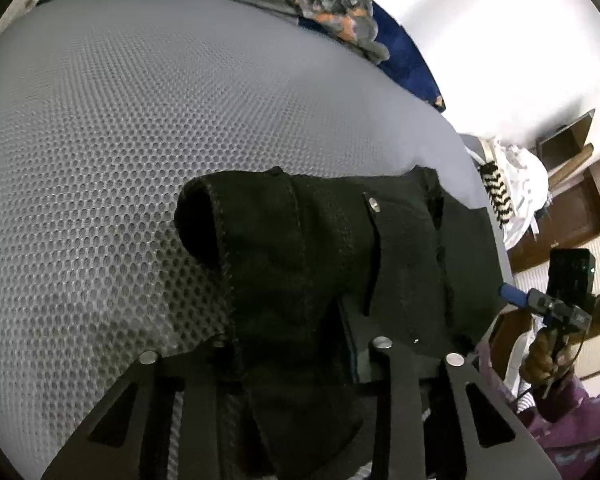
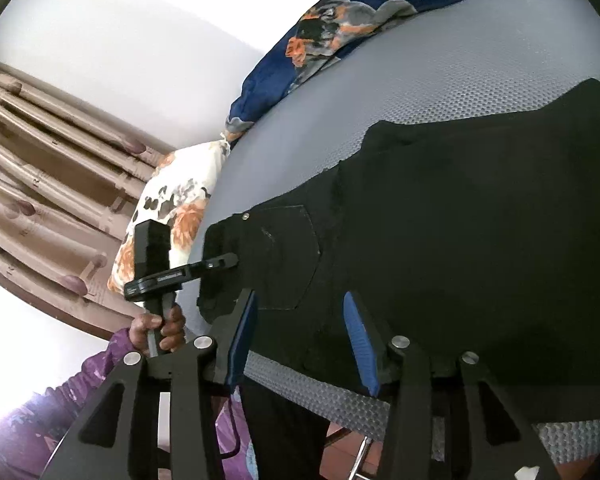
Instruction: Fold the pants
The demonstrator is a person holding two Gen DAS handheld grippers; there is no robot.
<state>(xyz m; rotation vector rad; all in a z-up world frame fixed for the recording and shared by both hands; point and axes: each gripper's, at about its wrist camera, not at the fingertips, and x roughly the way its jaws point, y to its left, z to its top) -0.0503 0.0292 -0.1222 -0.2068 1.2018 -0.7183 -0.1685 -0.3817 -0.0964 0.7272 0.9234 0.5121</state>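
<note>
At far left of the right wrist view, a hand in a purple patterned sleeve (image 2: 158,330) holds the left claw (image 2: 230,261), clenched on the waistband edge of the black denim pants (image 2: 480,240). The pants lie spread across a grey honeycomb-mesh mattress (image 2: 440,60), a stitched back pocket (image 2: 288,256) facing up and one dark portion hanging over the near edge. The right claw (image 2: 304,340), its blue-padded fingers (image 2: 360,340) parted, hovers over that near edge, grasping nothing. Seen from the left wrist, a bunched fold of the pants (image 1: 300,264) fills the left claw (image 1: 300,360). A blue floral blanket (image 2: 320,36) is heaped at the mattress's far side, beside a white-and-orange floral pillow (image 2: 172,208).
</note>
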